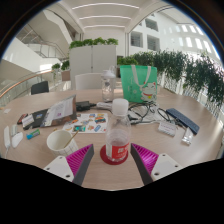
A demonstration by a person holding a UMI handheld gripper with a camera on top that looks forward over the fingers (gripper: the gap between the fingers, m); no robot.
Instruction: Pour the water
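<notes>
Clear plastic with a red label: that is the water bottle (117, 135) you have standing upright on the round pale table (150, 170), right between the two fingers of your gripper (112, 160). The magenta pads (80, 160) sit to either side of its lower part with a sliver of gap showing on each side, so the claw reads as spread apart around the bottle and not clamped on it (the gap on the right side is harder to judge, since the bottle's base crowds that finger). A dark red coaster (113, 156) appears to lie under the bottle's base. To the left of the bottle, near the left finger, a white cup (60, 141) rests on the table, well clear of the bottle. Beyond the cup lie papers and a colourful booklet (90, 124). Behind the bottle stands a second clear bottle (109, 88), and to its right a green bag (139, 82). Cables and a small white box (167, 128) lie on the right part of the table, beyond the right finger.
</notes>
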